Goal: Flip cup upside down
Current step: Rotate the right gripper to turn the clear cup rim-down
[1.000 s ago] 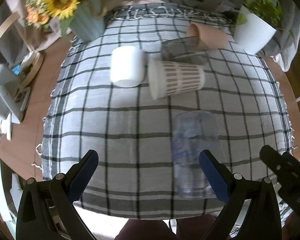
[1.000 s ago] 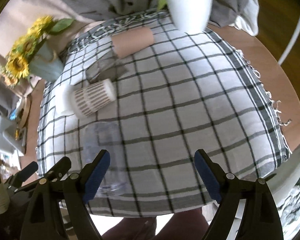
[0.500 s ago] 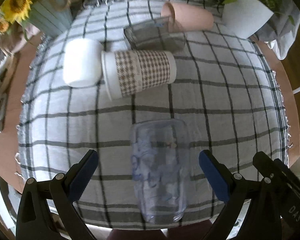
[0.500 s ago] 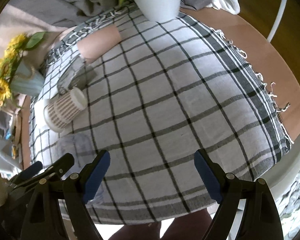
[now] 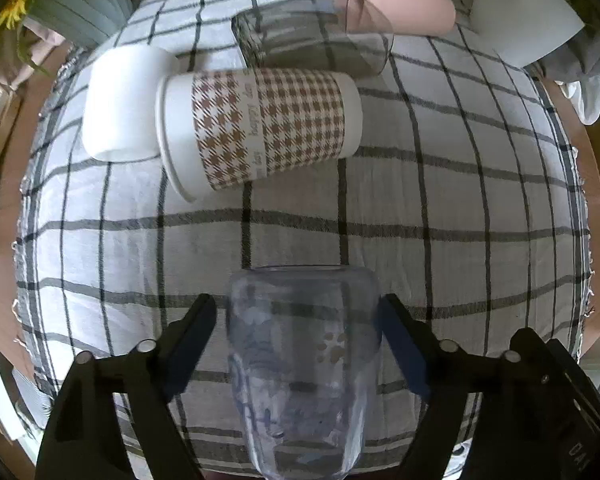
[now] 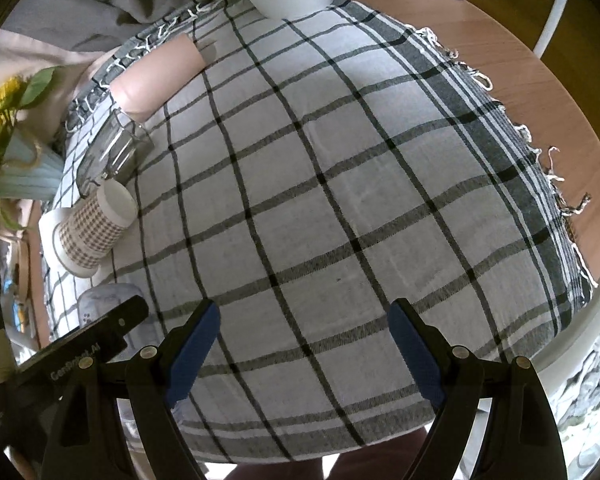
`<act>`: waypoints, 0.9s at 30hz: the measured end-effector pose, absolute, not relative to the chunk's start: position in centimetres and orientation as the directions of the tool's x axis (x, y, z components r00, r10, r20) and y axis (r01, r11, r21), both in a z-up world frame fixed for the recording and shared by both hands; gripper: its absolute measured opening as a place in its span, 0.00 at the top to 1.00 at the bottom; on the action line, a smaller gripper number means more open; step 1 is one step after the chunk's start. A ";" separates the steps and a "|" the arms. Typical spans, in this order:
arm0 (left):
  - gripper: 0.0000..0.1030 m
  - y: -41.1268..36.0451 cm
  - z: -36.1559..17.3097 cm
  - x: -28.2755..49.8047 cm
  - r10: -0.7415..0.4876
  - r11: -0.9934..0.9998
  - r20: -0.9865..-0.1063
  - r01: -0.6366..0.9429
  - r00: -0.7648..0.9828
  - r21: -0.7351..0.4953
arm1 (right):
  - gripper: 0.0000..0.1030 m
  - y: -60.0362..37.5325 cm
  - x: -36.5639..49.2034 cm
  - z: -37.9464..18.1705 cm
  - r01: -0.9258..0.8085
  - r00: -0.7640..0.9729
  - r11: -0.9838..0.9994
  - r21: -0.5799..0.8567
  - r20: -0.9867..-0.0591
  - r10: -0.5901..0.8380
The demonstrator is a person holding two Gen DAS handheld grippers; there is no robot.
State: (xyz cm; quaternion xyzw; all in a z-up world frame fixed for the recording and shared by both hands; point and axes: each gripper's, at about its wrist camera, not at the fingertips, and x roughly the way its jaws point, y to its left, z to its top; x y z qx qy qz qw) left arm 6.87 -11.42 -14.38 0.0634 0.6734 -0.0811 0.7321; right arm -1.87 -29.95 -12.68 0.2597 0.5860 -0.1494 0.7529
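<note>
A clear plastic cup (image 5: 304, 360) with faint paw prints lies on its side on the checked cloth, near the front edge. My left gripper (image 5: 300, 320) is open, with one blue pad on each side of the cup; the right pad looks close to the wall, contact is not clear. The cup's end shows in the right wrist view (image 6: 104, 296), behind the left gripper's body. My right gripper (image 6: 304, 328) is open and empty over bare cloth to the right of the cup.
On the checked cloth (image 5: 440, 208) further back lie a houndstooth paper cup (image 5: 260, 128), a white cup (image 5: 124, 100), a dark clear glass (image 5: 312, 44) and a pink cup (image 5: 396, 4). A white plant pot (image 5: 524, 20) and a sunflower vase (image 6: 16, 168) stand at the back.
My left gripper has moved forward and lower, so the clear cup now sits between its pads. My right gripper has moved forward over the cloth too.
</note>
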 end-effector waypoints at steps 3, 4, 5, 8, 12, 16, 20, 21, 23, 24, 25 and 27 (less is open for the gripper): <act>0.30 -11.3 -14.8 6.9 -0.047 0.982 -0.997 0.188 0.060 -0.034 | 0.16 -30.0 -1.5 -12.8 0.518 0.264 0.828 0.215 -0.961 0.085; 0.30 -11.3 -14.8 6.9 -0.052 0.982 -0.997 0.184 0.055 -0.041 | 0.16 -29.9 -1.4 -12.9 0.511 0.263 0.833 0.213 -0.961 0.085; 0.30 -11.3 -14.7 6.9 -0.055 0.983 -0.997 0.180 0.061 -0.043 | 0.16 -29.9 -1.3 -12.8 0.504 0.262 0.837 0.211 -0.961 0.085; 0.31 -11.0 -14.4 6.7 -0.059 0.984 -0.996 0.174 0.066 -0.046 | 0.16 -29.8 -1.1 -12.8 0.489 0.263 0.846 0.211 -0.961 0.088; 0.31 -10.6 -12.9 6.7 -0.073 0.984 -0.991 0.171 0.110 -0.053 | 0.16 -29.9 -0.9 -12.5 0.479 0.271 0.850 0.219 -0.958 0.094; 0.31 -10.9 -10.8 6.8 -0.077 0.983 -0.984 0.178 0.163 -0.048 | 0.16 -30.2 -0.8 -11.9 0.475 0.289 0.849 0.232 -0.952 0.099; 0.31 -10.9 -9.2 7.1 -0.087 0.982 -0.973 0.181 0.214 -0.048 | 0.16 -30.6 -0.7 -11.0 0.470 0.314 0.848 0.246 -0.944 0.100; 0.31 -10.9 -8.7 7.1 -0.090 0.982 -0.970 0.182 0.225 -0.049 | 0.16 -30.7 -0.6 -10.7 0.468 0.321 0.848 0.250 -0.942 0.100; 0.31 -11.4 -8.4 7.4 -0.094 0.982 -0.967 0.183 0.237 -0.051 | 0.16 -30.8 -0.5 -10.3 0.464 0.333 0.849 0.254 -0.938 0.098; 0.31 -11.6 -8.2 7.5 -0.095 0.982 -0.966 0.183 0.241 -0.051 | 0.16 -30.9 -0.5 -10.1 0.462 0.339 0.849 0.256 -0.936 0.098; 0.31 -11.6 -8.0 7.6 -0.097 0.982 -0.965 0.184 0.245 -0.052 | 0.16 -30.9 -0.5 -9.9 0.459 0.344 0.850 0.258 -0.934 0.097; 0.31 -11.6 -8.2 7.5 -0.098 0.981 -0.966 0.184 0.239 -0.054 | 0.16 -31.0 -0.5 -9.7 0.454 0.352 0.853 0.256 -0.932 0.092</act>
